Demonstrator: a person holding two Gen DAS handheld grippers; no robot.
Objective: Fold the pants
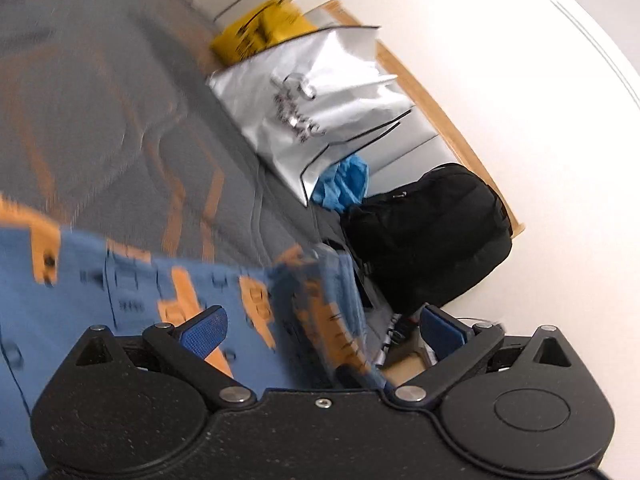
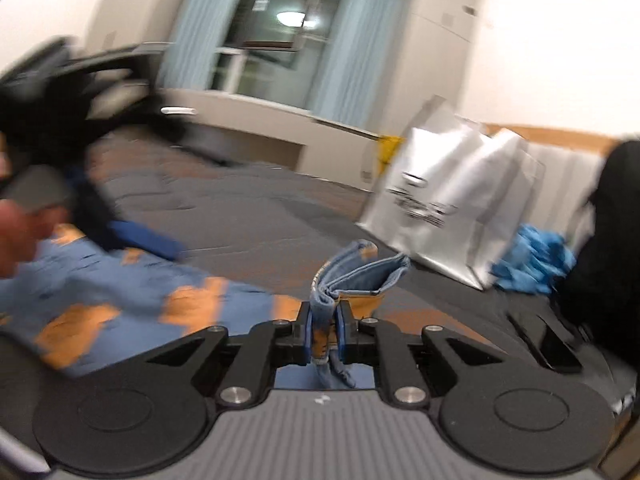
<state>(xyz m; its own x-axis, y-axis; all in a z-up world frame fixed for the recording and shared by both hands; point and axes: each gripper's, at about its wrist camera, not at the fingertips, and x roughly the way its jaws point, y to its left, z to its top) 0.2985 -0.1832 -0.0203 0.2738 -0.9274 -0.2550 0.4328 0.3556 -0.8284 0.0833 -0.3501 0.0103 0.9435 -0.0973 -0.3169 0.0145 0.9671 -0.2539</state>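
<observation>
the pants (image 2: pixel 132 296) are blue with orange patches and lie spread over a grey bed cover (image 2: pixel 248 208) that carries its own orange stripes. in the right wrist view the right tongs (image 2: pixel 323 332) have their blue pads drawn close together, pinching a bunched edge of the pants; the cloth stands up above the pads in a small folded loop, and a short tail of it hangs down behind them. the rest of the pants trail off to the left of that view, blurred.

in the left wrist view the left tongs (image 1: pixel 320 328) stand wide apart. the left pad lies over the blue cloth, the right pad is off past its edge, and the cloth's ragged edge runs up between them with neither pad pressing on it. in the right wrist view a hand (image 2: pixel 16 236) shows at the left border beside a dark blurred shape with a blue pad, which hangs over the far end of the pants.

beyond the pants the bed cover is bare and open up to its far side. along that side stand a silver bag (image 1: pixel 320 112), with a yellow bag (image 1: pixel 260 28) behind it, a crumpled blue plastic bag (image 1: pixel 344 184) just beside the silver one, and a black backpack (image 1: pixel 432 232) next to that, all against a wooden headboard (image 1: pixel 432 100) and a white wall. a window (image 2: pixel 276 36) with pale blue curtains is across the room.
</observation>
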